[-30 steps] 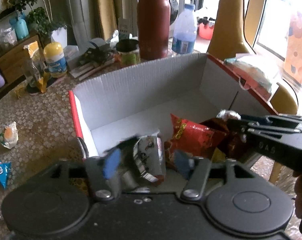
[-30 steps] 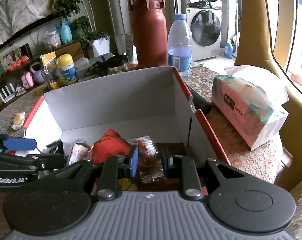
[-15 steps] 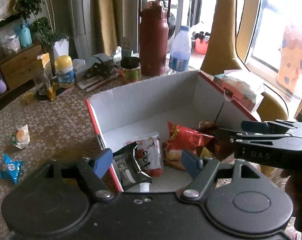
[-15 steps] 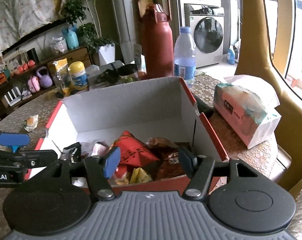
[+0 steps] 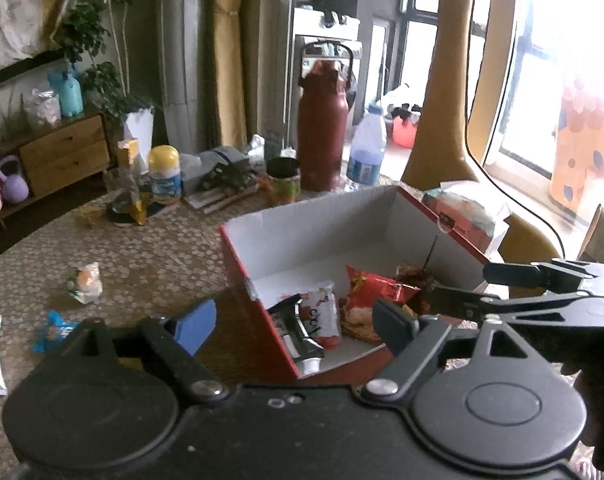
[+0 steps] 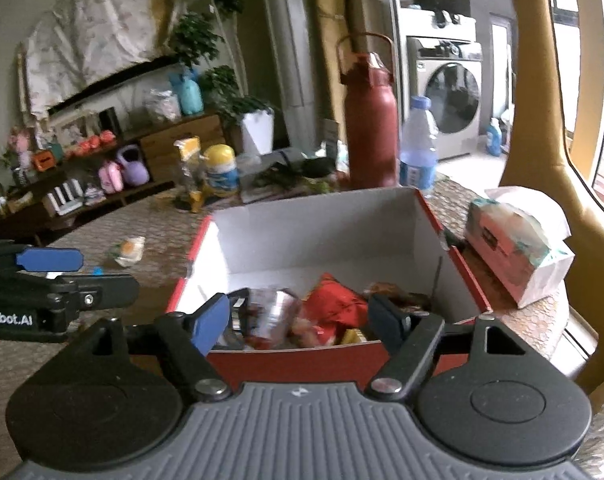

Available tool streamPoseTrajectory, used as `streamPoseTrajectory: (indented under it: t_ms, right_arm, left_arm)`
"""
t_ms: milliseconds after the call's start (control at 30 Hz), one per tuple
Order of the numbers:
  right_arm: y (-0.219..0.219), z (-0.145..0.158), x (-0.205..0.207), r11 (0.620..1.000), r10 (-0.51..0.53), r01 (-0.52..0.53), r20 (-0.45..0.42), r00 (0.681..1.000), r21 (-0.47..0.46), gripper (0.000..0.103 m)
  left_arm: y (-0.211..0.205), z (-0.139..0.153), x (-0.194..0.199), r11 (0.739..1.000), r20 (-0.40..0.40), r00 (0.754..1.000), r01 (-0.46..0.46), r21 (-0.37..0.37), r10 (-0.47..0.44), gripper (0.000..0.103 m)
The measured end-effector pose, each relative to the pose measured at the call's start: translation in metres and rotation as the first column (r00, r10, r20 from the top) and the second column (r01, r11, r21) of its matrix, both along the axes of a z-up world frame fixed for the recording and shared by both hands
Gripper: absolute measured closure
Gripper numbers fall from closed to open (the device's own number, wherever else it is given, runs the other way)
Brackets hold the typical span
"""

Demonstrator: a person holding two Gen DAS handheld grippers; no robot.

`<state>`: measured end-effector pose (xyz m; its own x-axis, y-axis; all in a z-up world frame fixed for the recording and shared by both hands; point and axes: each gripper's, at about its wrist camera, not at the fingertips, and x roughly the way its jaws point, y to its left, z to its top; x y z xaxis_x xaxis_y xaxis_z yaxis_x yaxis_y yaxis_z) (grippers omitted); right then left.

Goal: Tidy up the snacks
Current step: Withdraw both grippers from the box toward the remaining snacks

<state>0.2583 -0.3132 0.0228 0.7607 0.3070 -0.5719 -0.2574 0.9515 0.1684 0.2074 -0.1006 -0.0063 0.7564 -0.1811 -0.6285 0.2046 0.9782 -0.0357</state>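
left claw (image 6: 74, 276) | side lettering: "nRobot.AI", start cut off | other print unreadable

Def someone's home, living/dining area w/ a laundry nook behind it. Front-load washing machine (image 6: 450, 108) sits in the back, detergent bottle (image 6: 494, 136) on the floor next to it. Low wooden cabinet (image 6: 182, 140) along the wall w/ kids' stuff on it, plus a purple kettlebell (image 6: 132, 166) and a pink one. Potted plant (image 6: 218, 64) in a white pot, curtains (image 5: 226, 52) by the window. Round table (image 5: 150, 248) w/ a patterned cover is cluttered w/ a big red flask (image 6: 370, 120), water bottle (image 6: 418, 152), tissue pack (image 6: 514, 248). Something draped over the wall, prob a sheet, too blurry to say.
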Motion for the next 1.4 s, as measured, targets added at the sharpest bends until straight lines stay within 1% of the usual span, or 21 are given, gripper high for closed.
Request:
streamPoseTrajectory:
  t_ms: [33, 100, 367, 467, 533, 600, 633, 833, 1067, 1267, 1400]
  right_arm:
    - [0.003, 0.002, -0.004, 1.000, 0.011, -0.011, 0.002, 1.000, 0.004, 0.025]
    - [0.011, 0.006, -0.011, 0.999, 0.040, -0.040, 0.006, 0.999, 0.011, 0.019]
    - [0.045, 0.014, -0.037, 0.993, 0.114, -0.114, 0.014, 0.993, 0.020, 0.019]
    - [0.058, 0.016, -0.042, 0.990, 0.135, -0.136, 0.015, 0.991, 0.029, 0.019]
    - [0.067, 0.016, -0.047, 0.988, 0.149, -0.150, 0.016, 0.989, 0.036, 0.016]
    - [0.076, 0.017, -0.048, 0.988, 0.153, -0.153, 0.015, 0.988, 0.034, 0.007]
    - [0.081, 0.017, -0.050, 0.987, 0.158, -0.158, 0.017, 0.987, 0.036, 0.006]
    - [0.109, 0.012, -0.052, 0.977, 0.203, -0.203, 0.009, 0.979, 0.061, 0.006]
    - [0.146, 0.001, -0.044, 0.967, 0.245, -0.242, -0.025, 0.969, 0.082, 0.006]
    - [0.178, -0.014, -0.034, 0.958, 0.280, -0.275, -0.056, 0.958, 0.084, 0.006]
    - [0.198, -0.028, -0.025, 0.956, 0.292, -0.287, -0.086, 0.953, 0.060, 0.006]
  left_arm:
    - [0.004, 0.002, -0.003, 1.000, 0.004, 1.000, -0.002, -0.007, 0.002, 0.017]
    - [0.012, 0.006, -0.011, 1.000, 0.014, 1.000, -0.007, -0.013, 0.007, 0.015]
    - [0.045, 0.012, -0.039, 0.999, 0.037, 0.998, -0.040, -0.032, 0.041, 0.011]
    - [0.060, 0.013, -0.048, 0.997, 0.045, 0.997, -0.061, -0.039, 0.062, 0.007]
    - [0.072, 0.014, -0.054, 0.996, 0.055, 0.995, -0.078, -0.041, 0.081, 0.000]
    - [0.085, 0.014, -0.061, 0.994, 0.071, 0.993, -0.095, -0.045, 0.099, 0.000]
    - [0.091, 0.014, -0.062, 0.994, 0.077, 0.992, -0.102, -0.044, 0.105, 0.000]
    - [0.129, 0.009, -0.071, 0.986, 0.079, 0.983, -0.162, -0.045, 0.165, 0.000]
    - [0.183, 0.004, -0.067, 0.965, 0.073, 0.963, -0.257, -0.049, 0.261, 0.000]
    - [0.225, -0.008, -0.058, 0.941, 0.037, 0.942, -0.330, -0.072, 0.333, 0.000]
    - [0.239, -0.020, -0.053, 0.936, 0.011, 0.938, -0.344, -0.076, 0.346, 0.000]
